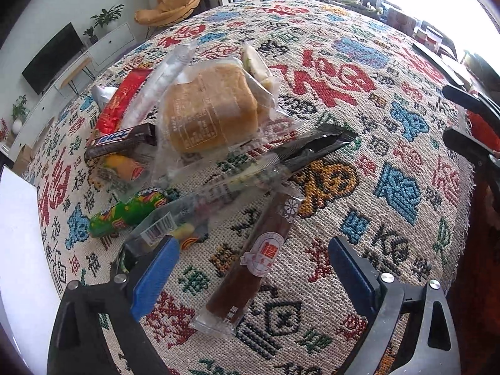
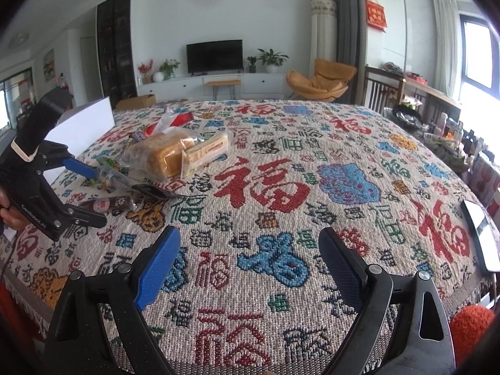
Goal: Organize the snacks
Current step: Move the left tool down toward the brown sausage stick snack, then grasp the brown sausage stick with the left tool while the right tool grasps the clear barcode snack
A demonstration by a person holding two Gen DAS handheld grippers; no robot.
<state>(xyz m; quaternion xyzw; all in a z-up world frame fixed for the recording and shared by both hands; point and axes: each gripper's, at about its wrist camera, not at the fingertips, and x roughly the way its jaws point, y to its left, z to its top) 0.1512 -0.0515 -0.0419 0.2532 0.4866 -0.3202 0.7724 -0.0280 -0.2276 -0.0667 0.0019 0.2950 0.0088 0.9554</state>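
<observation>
1. Left hand-held gripper (image 1: pixel 253 268) spread wide, holding nothing, low in the frame over the brown snack bar (image 1: pixel 250 268) lying between its blue pads (image 1: pixel 156 278).
2. Right hand-held gripper (image 2: pixel 250 262) likewise wide and bare, above the patterned bench (image 2: pixel 281 187).
3. Snack pile at centre left: wrapped bread loaf (image 1: pixel 212 112), chocolate bar (image 1: pixel 122 140), green candy (image 1: pixel 125 215), long clear packet (image 1: pixel 265 165).
</observation>
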